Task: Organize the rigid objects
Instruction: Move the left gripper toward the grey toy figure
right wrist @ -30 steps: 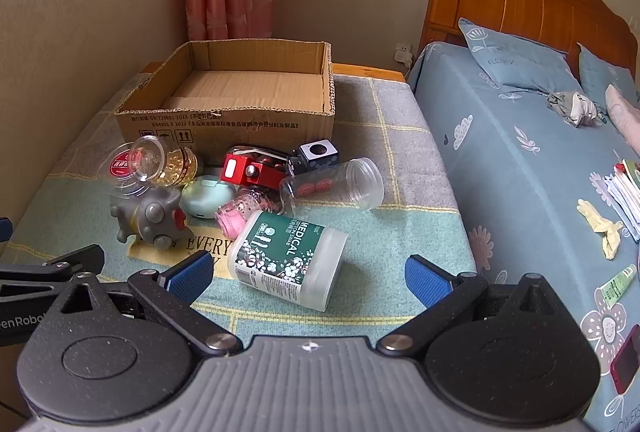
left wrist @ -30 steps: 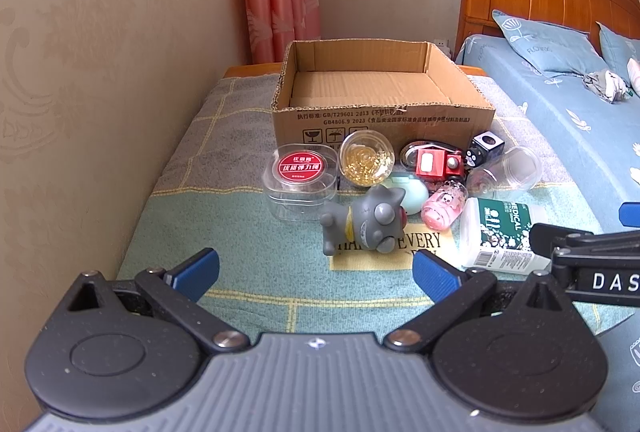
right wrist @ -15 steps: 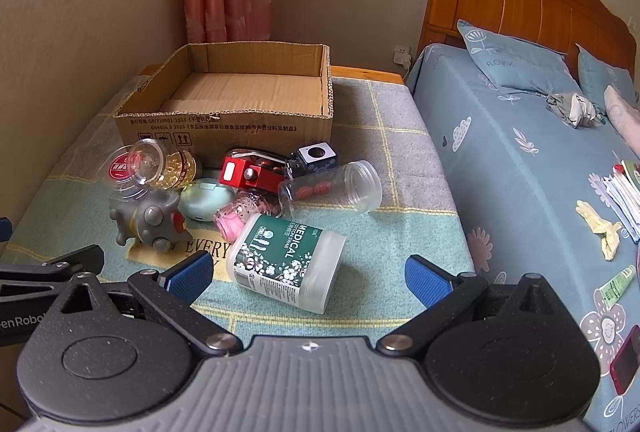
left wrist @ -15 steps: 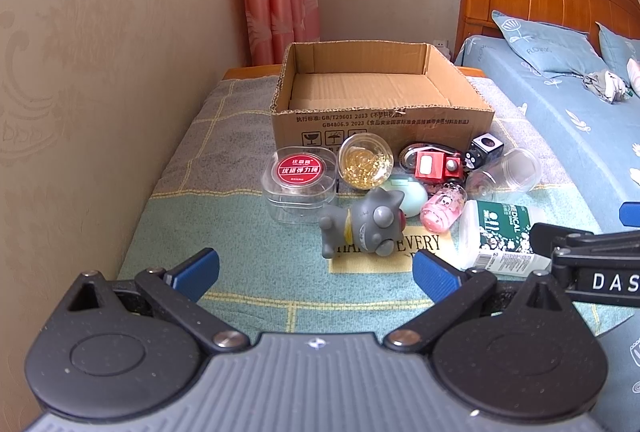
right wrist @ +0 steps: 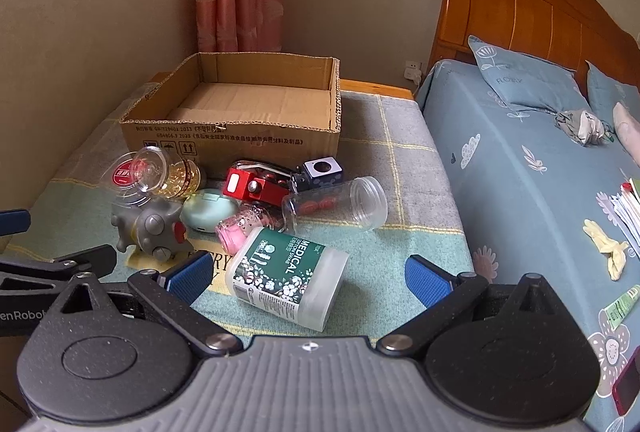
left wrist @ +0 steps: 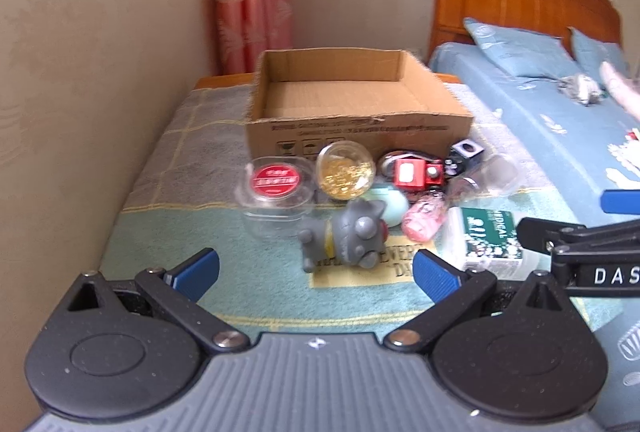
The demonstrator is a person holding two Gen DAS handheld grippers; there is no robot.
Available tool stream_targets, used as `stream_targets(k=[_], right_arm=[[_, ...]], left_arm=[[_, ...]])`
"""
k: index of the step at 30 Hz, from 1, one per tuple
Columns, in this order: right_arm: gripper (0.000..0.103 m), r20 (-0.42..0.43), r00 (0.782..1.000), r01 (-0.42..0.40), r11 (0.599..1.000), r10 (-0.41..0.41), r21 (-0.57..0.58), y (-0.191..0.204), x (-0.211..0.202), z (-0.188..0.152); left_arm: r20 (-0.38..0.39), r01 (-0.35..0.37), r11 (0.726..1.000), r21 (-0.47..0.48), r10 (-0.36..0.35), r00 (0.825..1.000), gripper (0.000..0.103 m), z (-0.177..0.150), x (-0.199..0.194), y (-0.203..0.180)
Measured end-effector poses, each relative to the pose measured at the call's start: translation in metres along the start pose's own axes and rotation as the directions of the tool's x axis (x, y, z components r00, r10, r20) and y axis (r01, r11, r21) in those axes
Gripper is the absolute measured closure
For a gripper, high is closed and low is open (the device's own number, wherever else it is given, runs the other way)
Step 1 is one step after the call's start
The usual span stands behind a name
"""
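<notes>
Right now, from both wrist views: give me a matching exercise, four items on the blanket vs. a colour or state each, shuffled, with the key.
Things:
1. cardboard box
2. cotton swab box
3. clear jar
4. cat figure

States:
A. grey, lying on the yellow patch of the blanket
B. on its side, red pieces inside
C. open, nothing inside
D. green label, lying nearest the right gripper

Pairs: 1-C, 2-D, 3-B, 4-A
</notes>
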State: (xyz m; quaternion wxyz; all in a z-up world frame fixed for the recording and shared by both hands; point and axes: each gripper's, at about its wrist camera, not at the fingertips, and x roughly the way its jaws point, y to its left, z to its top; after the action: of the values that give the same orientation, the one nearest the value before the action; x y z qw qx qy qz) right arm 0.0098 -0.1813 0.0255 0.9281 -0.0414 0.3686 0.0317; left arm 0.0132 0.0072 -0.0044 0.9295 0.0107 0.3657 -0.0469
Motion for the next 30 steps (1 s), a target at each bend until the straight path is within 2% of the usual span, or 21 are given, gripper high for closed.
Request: stream_targets(k=[3, 8, 21, 25, 30], right_arm=[[0.0, 0.006, 0.999, -0.049, 0.999, 0.049, 0.017, -0.008, 0.001, 0.0], [0.0, 0.023, 0.998, -0.051, 0.999, 0.05, 0.018, -0.016, 0.003, -0.004], [0.0, -0.04, 0.996, -0.072, 0.997, 0.074, 0.042, -0.031, 0.034, -0.016], [0.0, -0.057, 0.993, -0.097, 0.994, 0.1, 0.052, -0.033, 0.042, -0.018], [0.0, -0.064, 0.985, -0.157, 0.987, 0.159, 0.037, -0.029, 0.044, -0.022]], left_arm=[[-0.005, 0.034, 0.999, 0.03, -0.034, 0.999, 0.001, -0.002, 0.008, -0.002], [-0.024, 0.046, 0.996, 0.07, -0.044, 0.999, 0.001, -0.004, 0.027, -0.006], [-0.038, 0.093, 0.994, -0.049, -0.095, 0.995, 0.001, 0.007, 0.074, 0.006], [-0.067, 0.099, 0.992, -0.078, -0.104, 0.992, 0.001, 0.008, 0.086, 0.004], [-0.06, 0.096, 0.991, -0.098, -0.102, 0.993, 0.003, 0.008, 0.091, 0.003]])
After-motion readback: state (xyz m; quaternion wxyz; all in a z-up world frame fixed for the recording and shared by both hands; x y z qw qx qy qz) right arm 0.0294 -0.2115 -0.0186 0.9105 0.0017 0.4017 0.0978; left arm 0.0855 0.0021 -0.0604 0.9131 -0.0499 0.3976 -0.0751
